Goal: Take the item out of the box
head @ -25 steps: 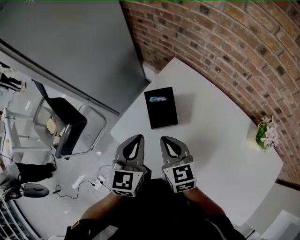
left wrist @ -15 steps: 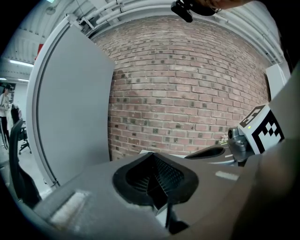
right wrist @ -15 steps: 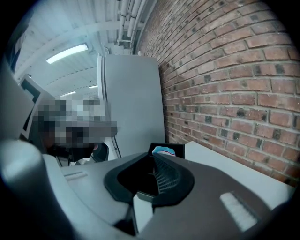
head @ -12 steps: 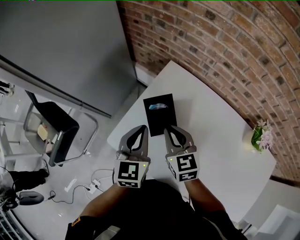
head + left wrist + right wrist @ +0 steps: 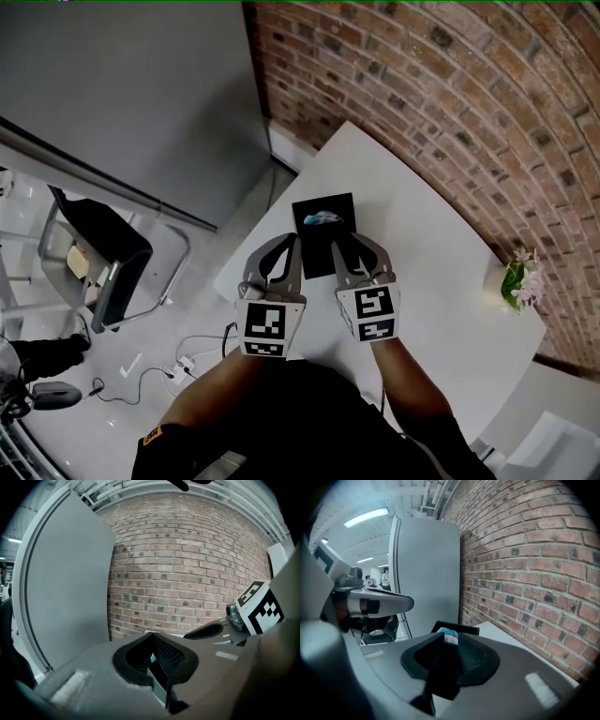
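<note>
Currently my right claw (image 5: pixel 354 248) is opening, empty, left claw (image 5: pixel 281 248) closed; a low approach could shove the box (image 5: pixel 317 251) off its blue item (image 5: pixel 322 217).

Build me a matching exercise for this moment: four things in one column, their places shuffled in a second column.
Things
1. black box
2. pale blue item
3. potted flowers
4. chair

Places
A. on the floor, left of the table
B. in the box, toward its far end
C. on the table, near its left edge
D. at the table's right edge, by the brick wall

Pairs: 1-C, 2-B, 3-D, 4-A
</note>
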`<state>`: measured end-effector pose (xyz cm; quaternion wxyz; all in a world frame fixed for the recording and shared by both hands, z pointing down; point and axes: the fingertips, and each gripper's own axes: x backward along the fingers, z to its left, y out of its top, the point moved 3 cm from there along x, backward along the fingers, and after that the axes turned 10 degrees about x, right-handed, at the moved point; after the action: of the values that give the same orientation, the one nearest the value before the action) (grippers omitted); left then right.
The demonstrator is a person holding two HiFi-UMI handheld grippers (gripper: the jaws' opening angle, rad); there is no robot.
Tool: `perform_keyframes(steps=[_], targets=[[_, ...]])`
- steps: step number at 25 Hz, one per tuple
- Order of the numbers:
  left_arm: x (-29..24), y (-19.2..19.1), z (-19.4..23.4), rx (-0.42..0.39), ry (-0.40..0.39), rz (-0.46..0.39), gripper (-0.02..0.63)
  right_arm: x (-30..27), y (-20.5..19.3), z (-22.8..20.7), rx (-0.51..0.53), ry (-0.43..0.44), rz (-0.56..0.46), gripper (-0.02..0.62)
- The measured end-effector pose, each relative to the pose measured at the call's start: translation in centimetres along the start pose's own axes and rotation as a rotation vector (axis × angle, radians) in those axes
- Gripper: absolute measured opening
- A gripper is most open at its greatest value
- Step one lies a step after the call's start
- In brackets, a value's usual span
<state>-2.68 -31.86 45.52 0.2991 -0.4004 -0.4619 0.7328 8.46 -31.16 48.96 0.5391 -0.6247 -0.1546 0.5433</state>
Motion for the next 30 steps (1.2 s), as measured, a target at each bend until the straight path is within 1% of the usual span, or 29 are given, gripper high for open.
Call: perform_keyframes(steps=[3,9,17,23,27,30], targets=[[-1.0,-0.6,0.6,0.0,0.003,0.016,0.005,-1.0,-0.3,-0.5,0.025,0.001,0.035,0.101],[-2.7,-1.2,1.9,0.015,0.019,0.03,0.005,-2.6,-0.7,-1.2,0.054,0.008,0.063,0.111],[-4.3,-1.5,3.4,0.039,0.04,0.049,0.005,-4.4,-1.6,-1.2,0.088,0.039,0.121,0.133],[-5.0,-2.1,4.1,0.059,0.058,0.074,0.005,-5.6,-2.1,-1.3,0.077,0.068,0.142,0.132],[-5.1,-2.1,4.4,0.073,0.069,0.077,0.005,-6.1,-2.2,-1.4,0.085,0.087,0.148,0.118],[-5.0,-2.0,4.4,0.08,0.072,0.075,0.005,-6.2,-2.3,-1.3,0.105,0.084,0.155,0.077]])
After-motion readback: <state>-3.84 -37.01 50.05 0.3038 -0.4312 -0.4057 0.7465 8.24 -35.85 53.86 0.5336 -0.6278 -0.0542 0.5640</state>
